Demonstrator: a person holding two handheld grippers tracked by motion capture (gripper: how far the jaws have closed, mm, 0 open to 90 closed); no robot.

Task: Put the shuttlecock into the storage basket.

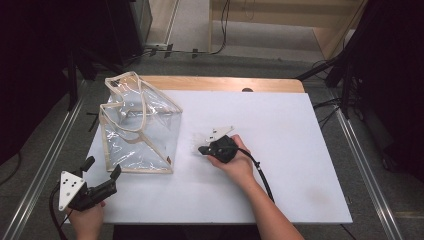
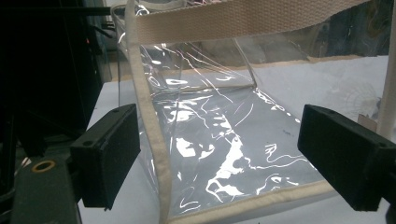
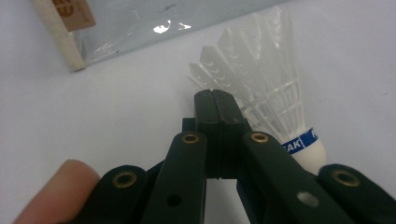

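Nearest us, at the counter's point(image 1: 300, 150) front left corner, our left gripper point(image 1: 102, 172) has its jaws wide open with nothing between them, facing the clear bag point(image 1: 140, 125). Farther in, near the middle of the counter, our right gripper point(image 1: 202, 149) has its jaws closed flat together, gripping nothing, their tips over the white shuttlecock point(image 3: 266, 93), which lies on its side just right of the bag. The bag stands upright at the far left.

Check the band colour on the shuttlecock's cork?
Blue with white lettering, on the shuttlecock by the white cork; clearest in the right gripper view.
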